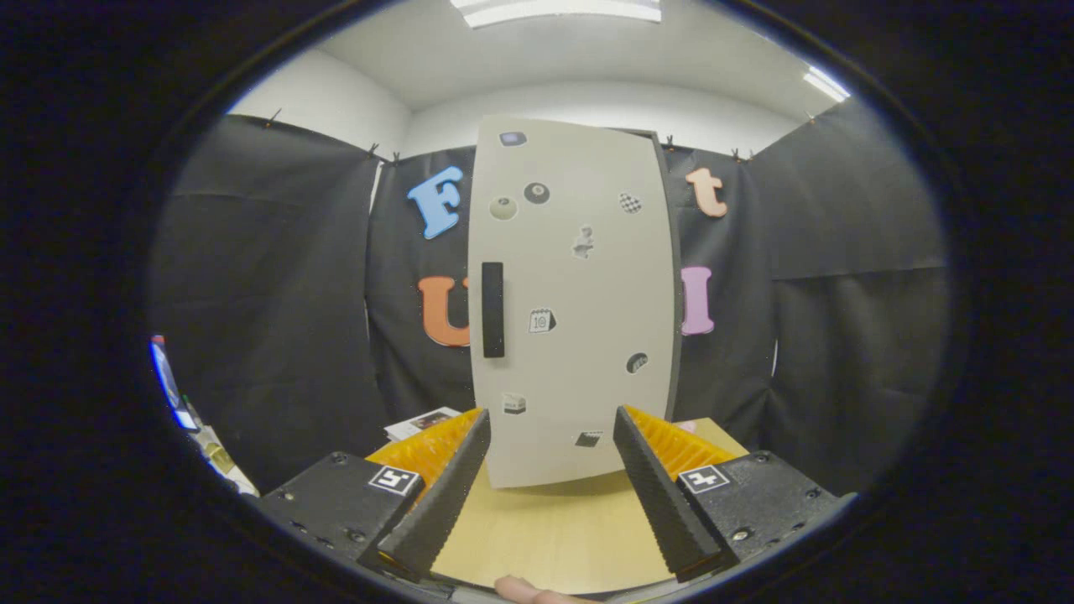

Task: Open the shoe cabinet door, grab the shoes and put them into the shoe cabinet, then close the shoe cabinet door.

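Here the shoe cabinet (579, 302) stands upright on the wooden tabletop (545, 528), dead ahead of the gripper (550, 495) at twelve o'clock and beyond its fingertips. The gripper's fingers are spread wide and hold nothing; bare tabletop lies between them. The cabinet door (587, 403) lies flat against the cabinet body, so it is closed; what the cabinet holds is hidden. This fits either a cabinet awaiting shoes or one already filled and closed. The relation that matters is the dark vertical handle (492, 309): its long axis runs up and down, and it sits near the door's edge at about eleven o'clock from the gripper, above the left finger (440, 495) and nearer to it than to the right finger (659, 495). Small stickers (542, 320) dot the door face. A leaflet (424, 422) lies on the tabletop at ten o'clock, just behind the left finger. A fingertip (524, 590) of the holding hand shows at six o'clock. Black cloth walls (277, 319) close the booth, under ceiling light strips (558, 10).
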Demonstrator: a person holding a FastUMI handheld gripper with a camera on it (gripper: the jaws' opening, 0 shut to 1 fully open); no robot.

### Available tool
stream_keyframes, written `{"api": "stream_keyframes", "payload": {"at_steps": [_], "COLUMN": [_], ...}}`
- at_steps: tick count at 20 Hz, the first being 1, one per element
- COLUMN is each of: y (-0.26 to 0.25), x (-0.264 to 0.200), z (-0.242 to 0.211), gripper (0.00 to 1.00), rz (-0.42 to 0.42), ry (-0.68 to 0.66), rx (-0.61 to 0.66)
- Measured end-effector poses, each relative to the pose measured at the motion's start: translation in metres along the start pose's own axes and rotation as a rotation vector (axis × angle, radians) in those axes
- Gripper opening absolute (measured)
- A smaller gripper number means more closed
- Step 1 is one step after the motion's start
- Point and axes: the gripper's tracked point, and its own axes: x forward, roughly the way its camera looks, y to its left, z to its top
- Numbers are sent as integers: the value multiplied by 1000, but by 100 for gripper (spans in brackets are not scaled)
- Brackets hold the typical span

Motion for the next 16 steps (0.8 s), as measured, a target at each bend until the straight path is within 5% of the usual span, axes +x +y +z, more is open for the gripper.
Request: {"api": "stream_keyframes", "payload": {"at_steps": [16], "y": [-30], "x": [-59], "z": [-7], "gripper": [97], "rz": [-18], "ry": [-16], "rx": [-33]}}
